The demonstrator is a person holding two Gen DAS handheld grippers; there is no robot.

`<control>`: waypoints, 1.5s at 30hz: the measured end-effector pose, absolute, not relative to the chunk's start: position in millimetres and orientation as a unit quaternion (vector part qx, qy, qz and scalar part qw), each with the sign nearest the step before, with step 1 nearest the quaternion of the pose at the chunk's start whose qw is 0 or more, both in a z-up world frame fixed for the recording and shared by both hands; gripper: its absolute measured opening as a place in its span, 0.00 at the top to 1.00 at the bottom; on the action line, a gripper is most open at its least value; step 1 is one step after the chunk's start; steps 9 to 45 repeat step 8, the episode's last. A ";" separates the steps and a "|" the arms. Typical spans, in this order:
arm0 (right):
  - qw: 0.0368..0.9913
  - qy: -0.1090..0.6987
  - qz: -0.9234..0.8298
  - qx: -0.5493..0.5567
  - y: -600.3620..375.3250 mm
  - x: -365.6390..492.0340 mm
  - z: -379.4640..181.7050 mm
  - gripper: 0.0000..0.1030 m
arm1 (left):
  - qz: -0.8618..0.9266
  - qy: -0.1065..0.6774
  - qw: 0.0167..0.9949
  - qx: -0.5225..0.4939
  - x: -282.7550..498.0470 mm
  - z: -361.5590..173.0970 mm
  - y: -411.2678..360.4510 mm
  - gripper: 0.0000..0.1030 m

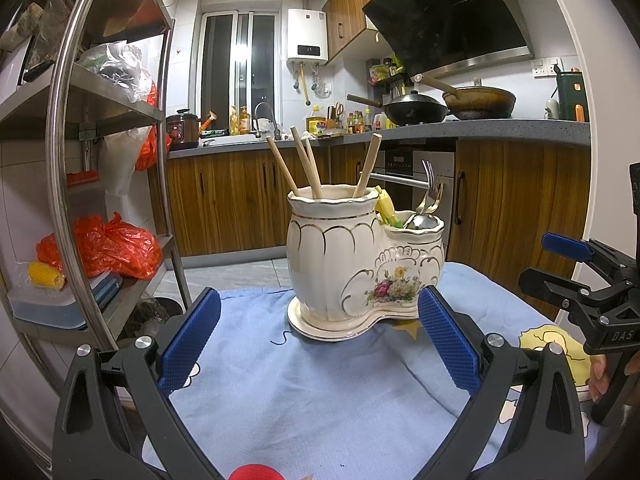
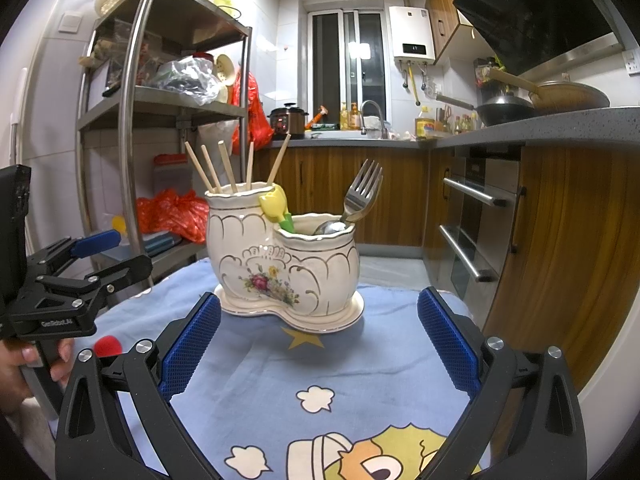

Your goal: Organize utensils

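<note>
Two grippers hovered low over the cloth (image 2: 340,364), both with jaws spread wide and holding nothing. The left gripper (image 1: 316,340) and the right gripper (image 2: 318,344) each showed blue pads (image 2: 192,348) with a fine waffle texture, set on angular black plastic arms. A small red ball (image 2: 107,346) lay by the left gripper, with a hand (image 2: 24,364) wrapped around that tool's handle. The cloth was soft pale blue fabric printed with cartoon clouds and a yellow star.

Just past the fingertips, near the middle of the cloth, stood the holder (image 2: 286,264): glossy cream ceramic, scalloped, gilt-edged, with painted flowers, shaped as a tall pot joined to a lower one on a shared base. Five slim wooden chopsticks (image 2: 226,168) leaned out of the tall pot. A steel fork (image 2: 362,194) and a spoon (image 2: 330,227) stood in the lower pot, beside a yellow tulip-shaped piece (image 2: 276,206).

Farther back stood a steel rack (image 2: 132,120) with red bags (image 2: 172,212), wood-grain cabinets (image 2: 320,184), a grey speckled counter (image 2: 540,126) and dark woks (image 2: 504,110).
</note>
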State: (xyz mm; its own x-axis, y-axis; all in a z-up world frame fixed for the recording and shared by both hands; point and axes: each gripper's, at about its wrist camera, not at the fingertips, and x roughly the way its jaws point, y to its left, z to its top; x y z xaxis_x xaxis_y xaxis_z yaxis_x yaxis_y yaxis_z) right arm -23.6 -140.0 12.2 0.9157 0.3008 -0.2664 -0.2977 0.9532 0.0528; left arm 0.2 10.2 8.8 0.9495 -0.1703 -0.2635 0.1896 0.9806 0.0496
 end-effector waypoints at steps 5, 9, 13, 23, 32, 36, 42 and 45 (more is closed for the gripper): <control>0.979 0.137 0.153 0.005 -140.0 -23.6 12.4 0.05 | -0.090 0.129 0.987 0.036 -0.3 8.6 10.2 0.06; 0.979 0.137 0.153 0.005 -139.5 -23.8 12.1 0.05 | -0.090 0.131 0.987 0.035 0.1 8.5 9.5 0.05; 0.979 0.137 0.153 0.005 -139.5 -23.8 12.1 0.05 | -0.090 0.131 0.987 0.035 0.1 8.5 9.5 0.05; 0.979 0.137 0.153 0.005 -139.5 -23.8 12.1 0.05 | -0.090 0.131 0.987 0.035 0.1 8.5 9.5 0.05; 0.979 0.137 0.153 0.005 -139.5 -23.8 12.1 0.05 | -0.090 0.131 0.987 0.035 0.1 8.5 9.5 0.05; 0.979 0.137 0.153 0.005 -139.5 -23.8 12.1 0.05 | -0.090 0.131 0.987 0.035 0.1 8.5 9.5 0.05; 0.979 0.137 0.153 0.005 -139.5 -23.8 12.1 0.05 | -0.090 0.131 0.987 0.035 0.1 8.5 9.5 0.05; 0.979 0.137 0.153 0.005 -139.5 -23.8 12.1 0.05 | -0.090 0.131 0.987 0.035 0.1 8.5 9.5 0.05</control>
